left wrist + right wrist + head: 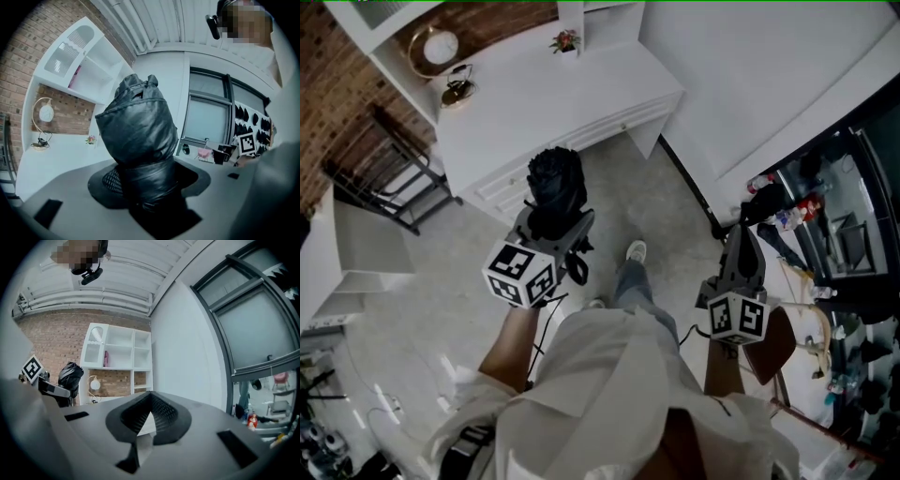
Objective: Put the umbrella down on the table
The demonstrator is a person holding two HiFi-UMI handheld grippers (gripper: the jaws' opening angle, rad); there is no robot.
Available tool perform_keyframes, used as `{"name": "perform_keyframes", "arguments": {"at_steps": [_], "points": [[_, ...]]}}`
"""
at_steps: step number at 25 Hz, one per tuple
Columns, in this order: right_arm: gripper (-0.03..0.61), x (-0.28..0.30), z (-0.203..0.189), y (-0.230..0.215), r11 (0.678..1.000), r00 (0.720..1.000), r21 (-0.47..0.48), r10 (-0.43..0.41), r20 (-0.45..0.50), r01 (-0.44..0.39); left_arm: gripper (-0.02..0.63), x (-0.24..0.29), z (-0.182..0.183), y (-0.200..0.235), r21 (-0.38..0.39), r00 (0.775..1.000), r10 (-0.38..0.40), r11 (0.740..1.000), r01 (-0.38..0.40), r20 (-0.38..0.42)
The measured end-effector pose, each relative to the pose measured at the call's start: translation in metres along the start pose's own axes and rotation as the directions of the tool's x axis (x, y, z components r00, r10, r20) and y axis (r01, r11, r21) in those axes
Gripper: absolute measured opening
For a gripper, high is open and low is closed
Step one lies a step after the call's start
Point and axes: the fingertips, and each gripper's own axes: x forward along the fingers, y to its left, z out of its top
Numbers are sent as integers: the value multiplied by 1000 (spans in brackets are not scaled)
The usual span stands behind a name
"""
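Observation:
In the head view my left gripper (555,221) is shut on a folded black umbrella (556,180), whose bundled fabric stands up out of the jaws. It hangs over the floor just in front of the white table (562,98). In the left gripper view the umbrella (138,133) fills the middle, with the jaws pressed on its lower part and the white table (56,157) behind at the left. My right gripper (742,236) is off to the right with its jaws shut and nothing in them. The right gripper view shows its tips (149,401) meeting, and the umbrella (70,374) far left.
On the table's far side stand a round lamp (441,47) and a small flower pot (566,41) under white shelves. A black metal rack (394,178) stands at the left. A cluttered bench (825,244) and a wooden chair (780,345) are at the right.

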Motion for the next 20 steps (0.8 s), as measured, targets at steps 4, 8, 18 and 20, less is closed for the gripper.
{"name": "perform_keyframes", "arguments": {"at_steps": [4,8,18,20], "points": [[18,44,-1,-10,1000,1000,7,27,6,-28,287,36,11,15,3,1000,14,1000,-14,0],[18,93,-8,-30,998,998,17,57,-8,-57,287,82,25,29,3,999,36,999,-36,4],[18,198,-8,-82,991,991,38,132,-20,-131,287,198,67,51,-2,997,78,997,-78,-8],[18,216,-10,-91,989,989,44,145,-18,-144,287,218,71,56,-4,996,89,996,-89,-13]]}}
